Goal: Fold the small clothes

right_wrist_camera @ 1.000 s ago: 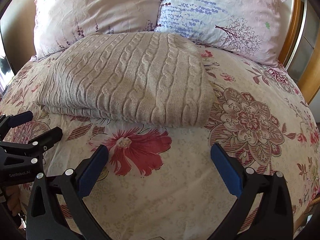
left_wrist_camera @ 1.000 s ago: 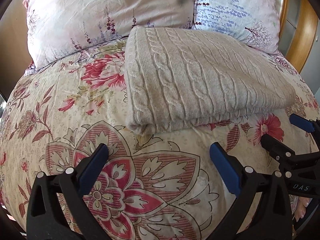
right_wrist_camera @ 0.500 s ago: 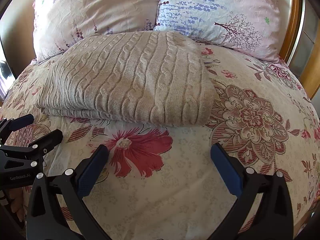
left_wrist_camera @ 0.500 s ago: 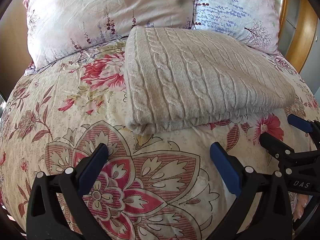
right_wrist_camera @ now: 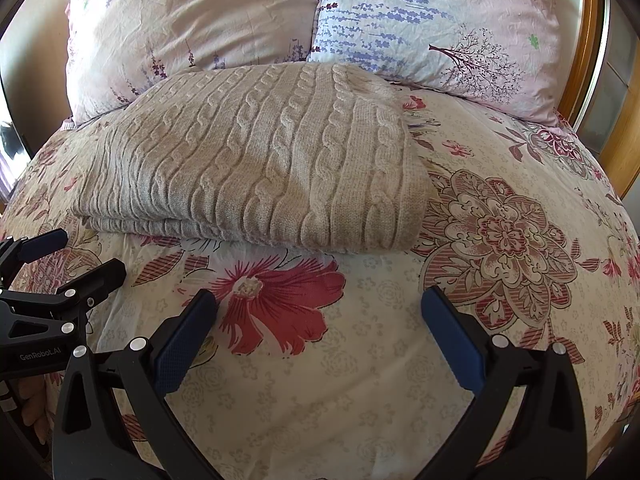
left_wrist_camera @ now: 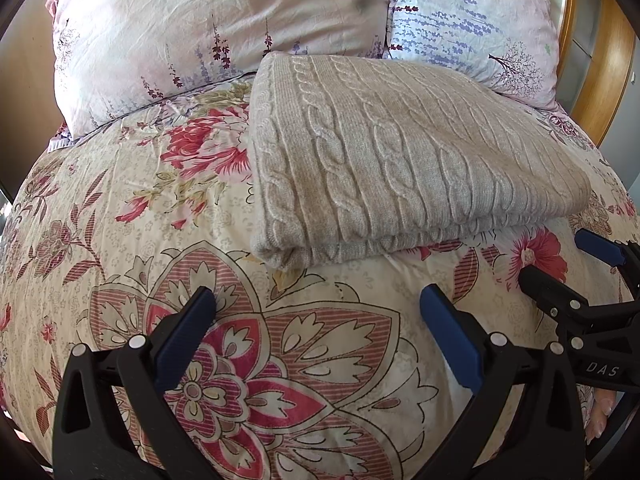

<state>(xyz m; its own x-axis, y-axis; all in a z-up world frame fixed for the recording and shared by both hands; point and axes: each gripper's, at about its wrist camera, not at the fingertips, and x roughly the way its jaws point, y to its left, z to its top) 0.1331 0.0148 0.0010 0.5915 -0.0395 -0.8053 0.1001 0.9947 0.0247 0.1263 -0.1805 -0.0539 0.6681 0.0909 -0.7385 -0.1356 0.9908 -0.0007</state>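
Observation:
A beige cable-knit sweater (left_wrist_camera: 392, 160) lies folded in a flat rectangle on the floral bedspread (left_wrist_camera: 160, 208), its far edge against the pillows. It also shows in the right wrist view (right_wrist_camera: 256, 160). My left gripper (left_wrist_camera: 318, 300) is open and empty, a short way in front of the sweater's near left corner. My right gripper (right_wrist_camera: 320, 300) is open and empty, in front of the sweater's near edge. The right gripper also shows at the right of the left wrist view (left_wrist_camera: 560, 260). The left gripper also shows at the left of the right wrist view (right_wrist_camera: 84, 254).
Two floral pillows (left_wrist_camera: 224, 28) (right_wrist_camera: 440, 20) lean at the head of the bed behind the sweater. A wooden headboard (left_wrist_camera: 604, 68) rises at the far right. The bedspread (right_wrist_camera: 500, 240) extends to the right of the sweater.
Both grippers have drifted very slightly; the sweater lies as before and both jaws stay open.

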